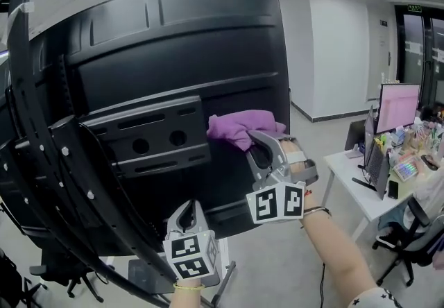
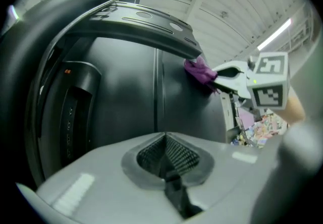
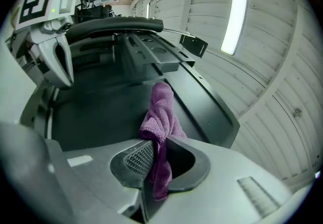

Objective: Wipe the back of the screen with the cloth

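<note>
Right gripper [image 3: 155, 155] pinches the purple cloth [image 3: 160, 112], holding it against the screen's [image 1: 173, 43] black back, toward 3 o'clock. Left gripper [image 2: 169, 162], jaws pressed together on nothing, sits near the screen's 6 o'clock edge.

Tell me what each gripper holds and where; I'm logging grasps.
The right gripper is shut on the purple cloth near one end, the rest bunched beyond the jaws. The left gripper is shut, empty.
</note>
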Available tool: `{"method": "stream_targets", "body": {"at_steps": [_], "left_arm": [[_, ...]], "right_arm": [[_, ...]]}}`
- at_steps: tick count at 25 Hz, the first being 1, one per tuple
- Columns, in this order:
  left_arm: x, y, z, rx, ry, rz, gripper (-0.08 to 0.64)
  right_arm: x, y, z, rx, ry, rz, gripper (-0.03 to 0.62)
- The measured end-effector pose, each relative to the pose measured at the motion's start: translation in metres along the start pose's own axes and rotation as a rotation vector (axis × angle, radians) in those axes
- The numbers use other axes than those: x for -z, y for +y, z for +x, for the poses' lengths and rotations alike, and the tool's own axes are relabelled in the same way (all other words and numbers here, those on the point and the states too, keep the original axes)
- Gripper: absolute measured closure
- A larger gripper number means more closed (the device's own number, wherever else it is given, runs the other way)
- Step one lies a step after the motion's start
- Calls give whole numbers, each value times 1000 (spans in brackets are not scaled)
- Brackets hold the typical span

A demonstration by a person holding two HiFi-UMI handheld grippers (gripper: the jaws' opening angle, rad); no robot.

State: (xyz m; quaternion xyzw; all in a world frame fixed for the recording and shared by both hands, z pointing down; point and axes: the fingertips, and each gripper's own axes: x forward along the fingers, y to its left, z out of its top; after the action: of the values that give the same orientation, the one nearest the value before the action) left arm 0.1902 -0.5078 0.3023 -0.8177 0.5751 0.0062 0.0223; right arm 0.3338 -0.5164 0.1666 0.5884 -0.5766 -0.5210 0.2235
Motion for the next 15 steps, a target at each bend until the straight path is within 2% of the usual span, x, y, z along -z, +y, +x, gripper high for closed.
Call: {"method": "stream_targets", "body": {"at_steps": [8,15], "left_arm": [[20,-7,-12,20,2,1,552],[39,-8,-14,7,32,6,552]], "right_arm": [[33,112,-48,-197,87,102,546],[44,165,-73,-305,146,154,546]]}}
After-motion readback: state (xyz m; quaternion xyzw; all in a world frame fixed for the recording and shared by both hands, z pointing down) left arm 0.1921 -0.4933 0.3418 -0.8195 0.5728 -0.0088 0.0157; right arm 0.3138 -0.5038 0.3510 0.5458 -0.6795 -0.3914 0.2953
